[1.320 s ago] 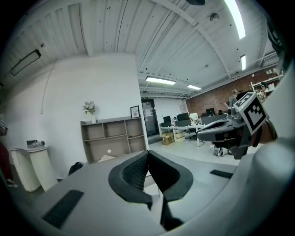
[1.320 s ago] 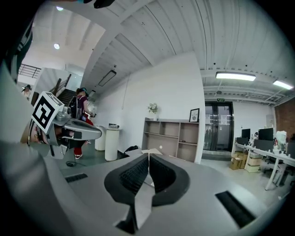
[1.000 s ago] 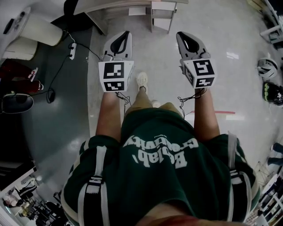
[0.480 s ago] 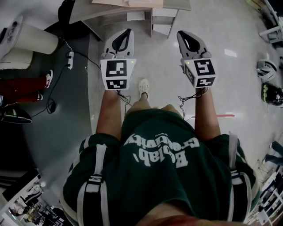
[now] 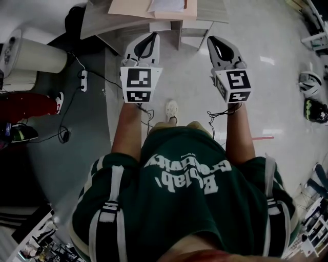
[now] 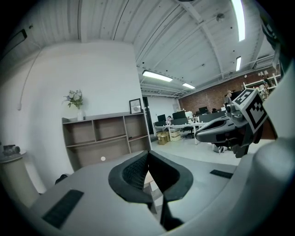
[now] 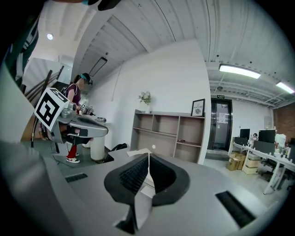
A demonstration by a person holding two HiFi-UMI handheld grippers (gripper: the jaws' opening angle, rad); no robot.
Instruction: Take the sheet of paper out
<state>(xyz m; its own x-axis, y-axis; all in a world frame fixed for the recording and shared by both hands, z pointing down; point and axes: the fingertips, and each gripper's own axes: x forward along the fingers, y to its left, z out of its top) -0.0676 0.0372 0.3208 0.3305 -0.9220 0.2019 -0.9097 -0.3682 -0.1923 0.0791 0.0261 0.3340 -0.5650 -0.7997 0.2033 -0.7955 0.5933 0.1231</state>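
- Left gripper [image 5: 149, 37]: jaws pressed together, nothing between them.
- Right gripper [image 5: 213, 40]: same story, closed tight and empty.
- Both are held out over the floor [image 5: 184, 77], just short of the tabletop [image 5: 100, 21].
- The sheet of paper [image 5: 168, 5] lies on what looks like a beige folder [image 5: 128, 8] on that tabletop, ahead of both grippers.
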